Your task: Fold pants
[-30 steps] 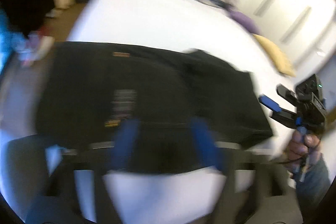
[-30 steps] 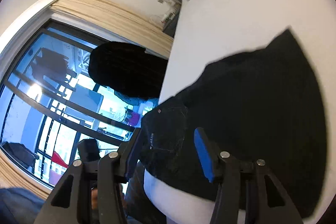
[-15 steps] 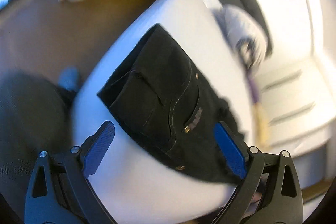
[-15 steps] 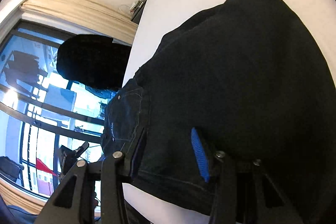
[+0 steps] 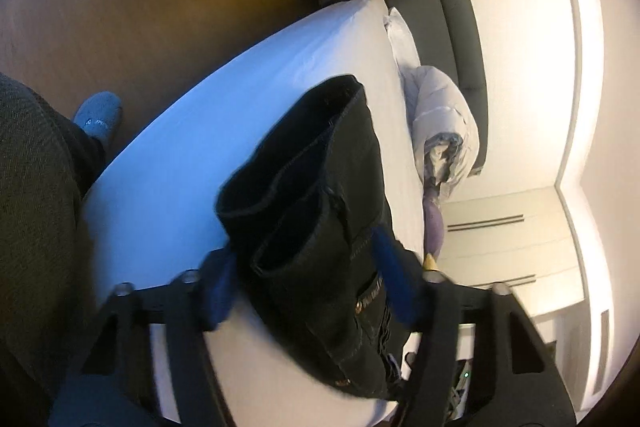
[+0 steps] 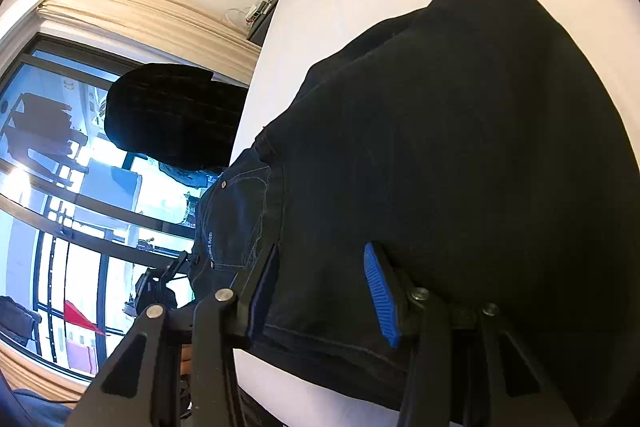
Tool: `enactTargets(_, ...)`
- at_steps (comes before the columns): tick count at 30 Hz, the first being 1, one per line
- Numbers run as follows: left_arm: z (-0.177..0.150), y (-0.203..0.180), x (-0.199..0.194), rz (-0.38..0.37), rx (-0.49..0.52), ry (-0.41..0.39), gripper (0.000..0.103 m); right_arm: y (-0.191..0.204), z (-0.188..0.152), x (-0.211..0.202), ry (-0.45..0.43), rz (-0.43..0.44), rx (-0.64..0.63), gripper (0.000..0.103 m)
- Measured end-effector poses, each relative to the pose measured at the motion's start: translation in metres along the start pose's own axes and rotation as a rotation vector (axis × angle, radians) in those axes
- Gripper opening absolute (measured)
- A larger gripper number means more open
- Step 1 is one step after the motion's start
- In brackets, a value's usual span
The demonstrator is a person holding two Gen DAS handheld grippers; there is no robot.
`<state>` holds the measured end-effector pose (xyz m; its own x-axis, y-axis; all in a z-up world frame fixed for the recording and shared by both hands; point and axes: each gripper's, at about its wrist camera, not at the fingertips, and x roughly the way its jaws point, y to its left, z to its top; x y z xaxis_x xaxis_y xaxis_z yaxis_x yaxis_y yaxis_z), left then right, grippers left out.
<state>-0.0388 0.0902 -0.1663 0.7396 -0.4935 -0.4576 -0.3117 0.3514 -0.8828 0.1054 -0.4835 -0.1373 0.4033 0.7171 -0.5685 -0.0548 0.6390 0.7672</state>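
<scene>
1. Black pants (image 5: 340,211) are seen folded on the white bed (image 5: 208,131), at its near edge.
2. The left gripper (image 5: 308,287) is closing; the pants' stacked edge is bracketed between its blue pads (image 5: 218,291).
3. The right gripper (image 6: 320,291) is clamped on the pants' near hem, fabric pinched between its pads (image 6: 380,291).

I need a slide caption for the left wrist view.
Left gripper closing around folded black pants on a white bed.

I see the pants (image 5: 320,211) hiding my left hand-held gripper (image 5: 308,287) pads' inner faces; motion blur smears them, so contact stays uncertain.
</scene>
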Motion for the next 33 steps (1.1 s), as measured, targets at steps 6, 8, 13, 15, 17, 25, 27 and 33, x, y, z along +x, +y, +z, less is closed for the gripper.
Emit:
enactTargets(6,0.012,0.000,0.010,0.007,0.021,0.001,0.024,0.002,-0.001,-0.001,0.000,-0.013,-0.003,0.048)
enactTargets(8,0.011,-0.013,0.005,0.034,0.089,-0.009,0.019,0.003,-0.001,-0.001,0.000,-0.022,-0.004,0.048)
enactTargets(13,0.008,-0.045,-0.002,0.073,0.214,-0.031,0.014,0.003,-0.001,0.000,0.004,-0.063,0.010,0.038)
enactTargets(15,0.007,-0.055,-0.003,0.079,0.246,-0.038,0.014,-0.001,0.000,0.001,0.007,-0.074,0.023,0.029)
enactTargets(17,0.004,-0.068,-0.006,0.082,0.280,-0.043,0.014,-0.007,0.000,0.001,0.009,-0.080,0.050,0.020)
enactTargets(25,-0.044,-0.193,0.009,0.057,0.647,-0.020,0.014,-0.009,-0.003,0.003,0.003,-0.093,0.032,0.012)
enactTargets(27,-0.074,-0.224,0.028,0.050,0.776,0.029,0.014,-0.002,0.000,-0.003,0.005,-0.076,0.026,0.028)
enactTargets(33,-0.178,-0.244,0.110,0.100,0.985,0.267,0.014,0.039,0.027,-0.036,-0.040,0.024,-0.048,0.074)
